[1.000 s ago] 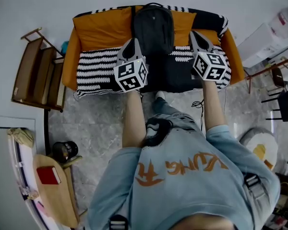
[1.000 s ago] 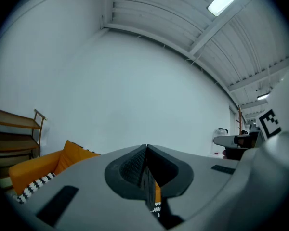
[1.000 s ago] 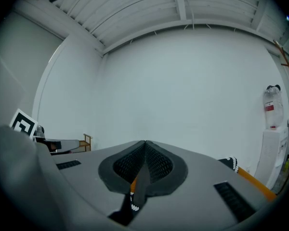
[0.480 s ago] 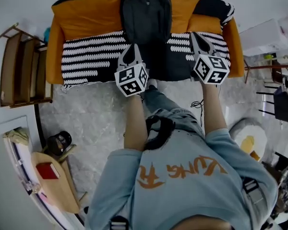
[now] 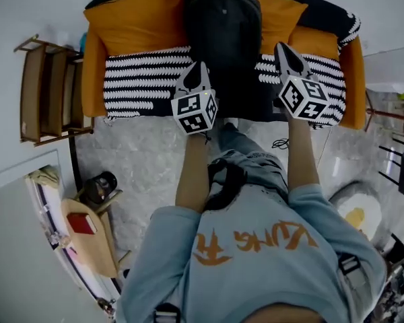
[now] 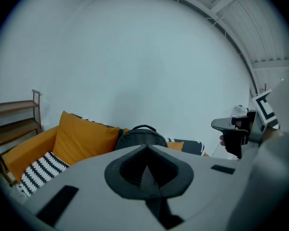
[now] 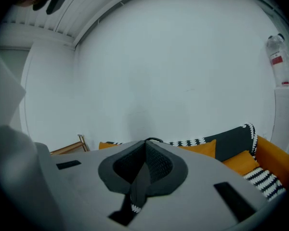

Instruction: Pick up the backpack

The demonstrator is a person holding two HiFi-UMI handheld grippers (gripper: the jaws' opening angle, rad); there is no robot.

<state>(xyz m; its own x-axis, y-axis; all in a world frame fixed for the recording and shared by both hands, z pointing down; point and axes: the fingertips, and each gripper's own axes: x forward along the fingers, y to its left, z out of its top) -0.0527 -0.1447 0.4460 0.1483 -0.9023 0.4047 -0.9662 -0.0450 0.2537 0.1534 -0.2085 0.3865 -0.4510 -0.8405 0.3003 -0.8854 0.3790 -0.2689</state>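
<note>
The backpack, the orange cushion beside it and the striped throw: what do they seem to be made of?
Backpack: probably woven synthetic fabric, matte dark grey, with smooth panels. Orange cushion: soft cloth, matte, with no shine. Striped throw: likely a knitted or woven textile, judging by its jagged black and white rows.

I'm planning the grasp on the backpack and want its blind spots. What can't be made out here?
- The backpack handle: lost at the head view's upper edge.
- The backpack body: in the left gripper view, the left gripper covers all but the top; in the right gripper view, the right gripper leaves only the handle loop.
- Its shoulder straps: shown in no view, so which side they face is unknown.
</note>
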